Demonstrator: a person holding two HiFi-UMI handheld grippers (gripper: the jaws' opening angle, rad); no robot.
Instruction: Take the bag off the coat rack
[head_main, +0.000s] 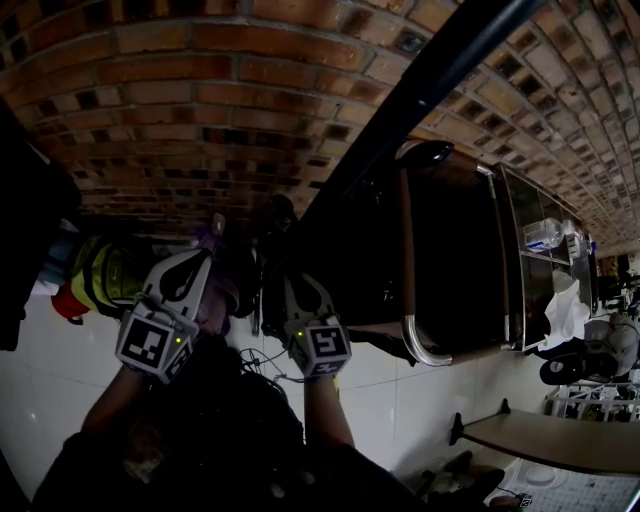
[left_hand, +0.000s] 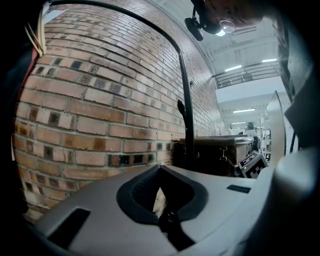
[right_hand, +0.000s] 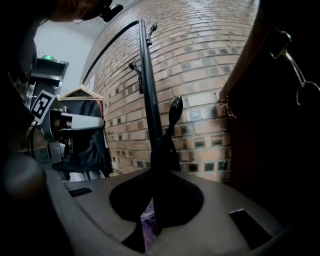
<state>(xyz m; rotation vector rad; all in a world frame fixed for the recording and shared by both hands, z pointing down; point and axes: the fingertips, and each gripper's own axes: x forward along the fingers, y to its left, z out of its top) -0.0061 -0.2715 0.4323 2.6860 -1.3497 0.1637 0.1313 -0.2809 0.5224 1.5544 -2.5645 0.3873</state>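
Note:
A big dark brown bag (head_main: 450, 250) with tan trim hangs beside the black coat rack pole (head_main: 420, 95), in front of a brick wall. In the right gripper view the bag (right_hand: 270, 140) fills the right side. A black strap (right_hand: 162, 145) runs up along the pole (right_hand: 149, 85) toward a hook. My right gripper (right_hand: 157, 172) is shut on that strap. In the head view it (head_main: 290, 285) sits just left of the bag. My left gripper (head_main: 205, 258) is further left, jaws together, and nothing shows past its tips (left_hand: 159, 170). The bag (left_hand: 215, 155) lies ahead to its right.
A dark garment (head_main: 25, 230) and a yellow-green item (head_main: 100, 275) hang at the left. Cables (head_main: 265, 365) lie on the white tiled floor. A table (head_main: 560, 440) and cluttered shelves (head_main: 570, 300) stand at the right. A wooden hanger (right_hand: 80, 92) shows in the right gripper view.

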